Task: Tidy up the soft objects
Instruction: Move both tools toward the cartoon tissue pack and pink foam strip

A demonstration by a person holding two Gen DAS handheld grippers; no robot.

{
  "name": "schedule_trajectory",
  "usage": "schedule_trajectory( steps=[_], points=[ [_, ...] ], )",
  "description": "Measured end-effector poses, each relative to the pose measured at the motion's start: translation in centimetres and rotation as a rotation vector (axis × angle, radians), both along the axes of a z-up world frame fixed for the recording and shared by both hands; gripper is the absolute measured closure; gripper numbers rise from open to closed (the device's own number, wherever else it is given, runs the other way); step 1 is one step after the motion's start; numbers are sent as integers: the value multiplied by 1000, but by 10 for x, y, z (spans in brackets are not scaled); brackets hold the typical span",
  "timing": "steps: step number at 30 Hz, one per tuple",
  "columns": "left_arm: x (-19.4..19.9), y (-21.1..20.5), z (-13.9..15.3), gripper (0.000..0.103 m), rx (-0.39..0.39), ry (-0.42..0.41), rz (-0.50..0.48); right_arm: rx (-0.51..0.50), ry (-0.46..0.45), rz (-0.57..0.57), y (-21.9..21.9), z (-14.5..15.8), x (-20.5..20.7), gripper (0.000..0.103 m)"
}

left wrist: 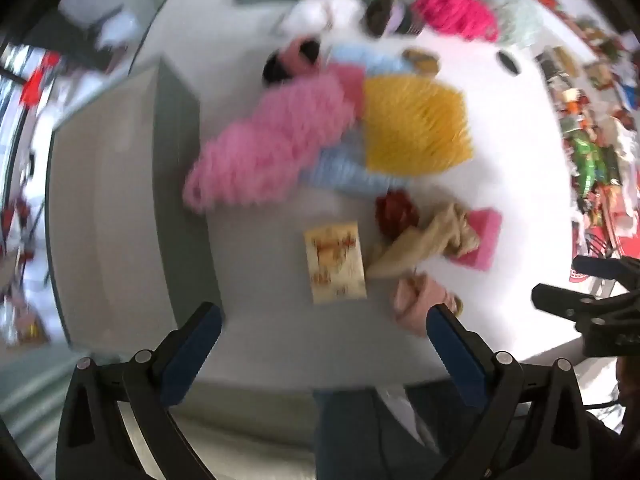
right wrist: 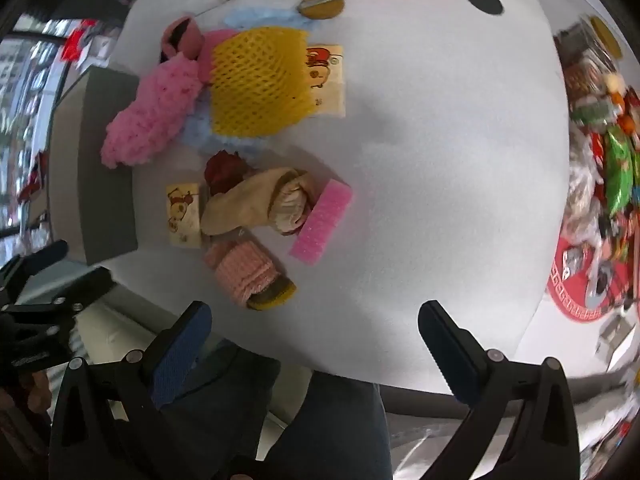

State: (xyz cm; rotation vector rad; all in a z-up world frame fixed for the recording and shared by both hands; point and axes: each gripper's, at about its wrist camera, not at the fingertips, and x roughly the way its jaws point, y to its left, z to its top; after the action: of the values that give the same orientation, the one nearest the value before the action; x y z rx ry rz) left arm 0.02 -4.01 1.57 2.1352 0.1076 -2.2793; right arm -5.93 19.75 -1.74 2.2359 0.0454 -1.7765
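Fluffy pink knit (right wrist: pixel 154 110) beside yellow foam net (right wrist: pixel 260 80)

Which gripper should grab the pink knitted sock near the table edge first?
Probably left. The left gripper hangs open almost over the pink knitted sock, whose edge sits by one finger. The right gripper, also open, has it further off to its side.

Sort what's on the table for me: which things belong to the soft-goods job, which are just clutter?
Job:
yellow foam net
fluffy pink cloth
beige sock
pink sponge
pink knit roll
grey bin

Lying about:
snack packets
black disc
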Motion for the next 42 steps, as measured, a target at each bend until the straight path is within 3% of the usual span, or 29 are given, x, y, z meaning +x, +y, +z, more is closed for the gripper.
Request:
schedule_trajectory(
  steps=[6,9,13,17,20,25,34,42],
  points=[
    [-21,3,7,0,-11,146,-208,48,20,-110,5,-6,16,0],
    [-20,9,-1,0,21,123,-246,62,13,-146,6,-10,22,0],
    [-14,10,-22,0,77,-7,-225,69,7,-141,-1,-9,29,0],
    [-4,11,-44,0,37,-121,-214,66,-18,-142,-8,-11,38,0],
    [2,6,-49,0,41,-157,-192,72,-33,-129,-13,-15,43,0],
    [12,1,-47,0,52,-192,-166,75,-40,-119,-16,-17,47,0],
    [27,0,-39,0,57,-183,-146,87,-47,-100,-17,-18,46,0],
    [1,-9,-44,0,62,-202,-131,89,-54,-111,-13,-20,50,0]
  ],
)
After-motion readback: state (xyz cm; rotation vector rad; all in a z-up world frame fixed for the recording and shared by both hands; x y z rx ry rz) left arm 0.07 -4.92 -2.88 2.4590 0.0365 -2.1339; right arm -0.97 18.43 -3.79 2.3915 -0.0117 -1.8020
